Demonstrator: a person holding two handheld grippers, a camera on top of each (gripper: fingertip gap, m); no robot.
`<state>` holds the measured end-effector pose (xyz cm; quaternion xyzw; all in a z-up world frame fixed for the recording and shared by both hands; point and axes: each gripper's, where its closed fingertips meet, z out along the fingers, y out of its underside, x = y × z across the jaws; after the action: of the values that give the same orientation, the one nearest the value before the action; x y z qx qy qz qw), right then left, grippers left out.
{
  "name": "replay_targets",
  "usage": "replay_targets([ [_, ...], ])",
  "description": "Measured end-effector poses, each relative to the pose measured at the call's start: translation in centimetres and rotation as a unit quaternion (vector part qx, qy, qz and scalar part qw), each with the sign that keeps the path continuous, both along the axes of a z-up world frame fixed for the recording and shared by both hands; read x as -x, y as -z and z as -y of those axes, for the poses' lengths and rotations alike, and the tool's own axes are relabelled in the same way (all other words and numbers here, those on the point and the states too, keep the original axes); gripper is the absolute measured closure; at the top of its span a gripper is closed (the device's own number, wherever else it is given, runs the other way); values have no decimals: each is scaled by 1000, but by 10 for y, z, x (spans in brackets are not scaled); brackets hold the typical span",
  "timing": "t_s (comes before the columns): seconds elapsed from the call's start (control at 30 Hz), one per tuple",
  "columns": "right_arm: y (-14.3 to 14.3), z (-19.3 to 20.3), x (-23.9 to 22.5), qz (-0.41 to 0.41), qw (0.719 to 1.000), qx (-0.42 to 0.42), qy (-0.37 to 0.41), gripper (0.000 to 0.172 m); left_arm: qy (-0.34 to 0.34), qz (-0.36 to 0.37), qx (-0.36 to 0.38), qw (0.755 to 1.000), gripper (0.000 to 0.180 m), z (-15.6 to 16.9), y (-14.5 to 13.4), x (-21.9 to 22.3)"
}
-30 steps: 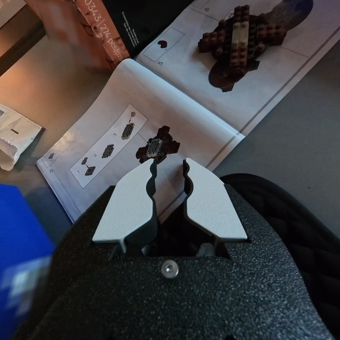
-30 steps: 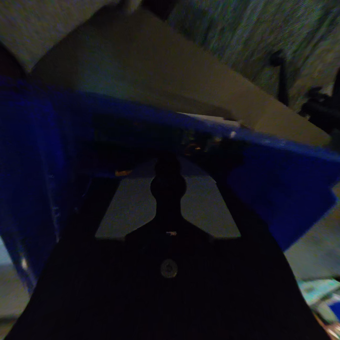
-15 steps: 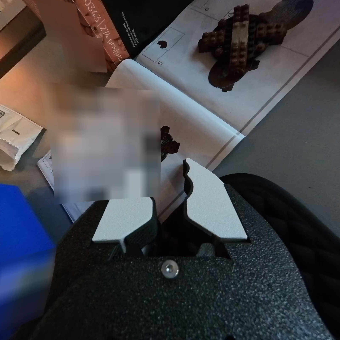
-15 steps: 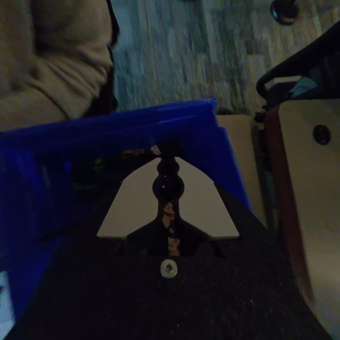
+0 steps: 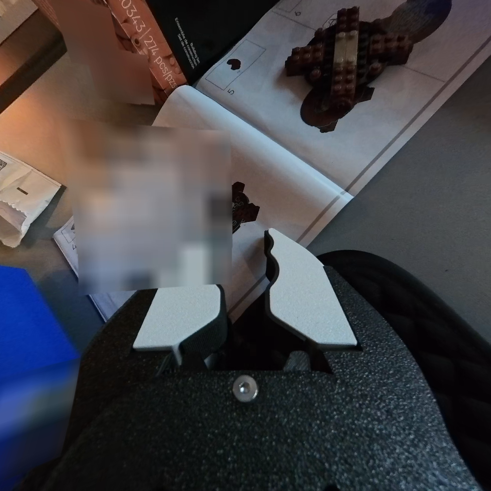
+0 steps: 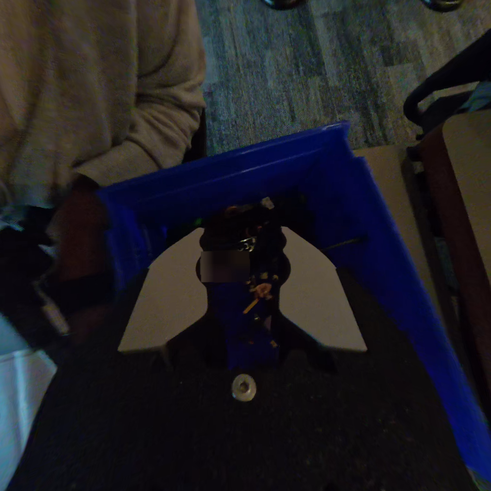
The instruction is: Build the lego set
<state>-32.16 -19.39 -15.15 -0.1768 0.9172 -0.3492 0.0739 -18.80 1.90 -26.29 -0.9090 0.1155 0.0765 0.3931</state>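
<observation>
**Two claws, one over a booklet, one over a blue bin**

The left claw [image 5: 245, 239] hovers with fingers apart and empty above an open instruction booklet [image 5: 279, 148] on the grey tabletop [image 5: 425, 199]. A dark brown brick model [image 5: 342, 61] rests on the far page, ahead and to the right, its long axis running away from the claw. The right claw [image 6: 243, 255] is spread wide over a blue bin [image 6: 345, 207] of small, dim, loose pieces [image 6: 260, 289], gripping nothing visible.
</observation>
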Motion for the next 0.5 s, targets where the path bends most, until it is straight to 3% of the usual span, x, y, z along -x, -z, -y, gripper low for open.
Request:
replay_targets([
  [0.13, -17, -22, -4, -19, 998, 12, 63, 120, 1, 2, -1, 1000, 153, 0, 0, 0],
  [0.2, -28, -38, 8, -77, 985, 24, 150, 128, 1, 1, -1, 1000, 152, 0, 0, 0],
  [0.33, -46, -88, 8, -185, 929, -3, 320, 125, 2, 3, -2, 1000, 150, 0, 0, -1],
  [0.5, -44, -140, -36, -156, 858, -14, 490, 124, 0, 3, -3, 1000, 149, 0, 0, 0],
])
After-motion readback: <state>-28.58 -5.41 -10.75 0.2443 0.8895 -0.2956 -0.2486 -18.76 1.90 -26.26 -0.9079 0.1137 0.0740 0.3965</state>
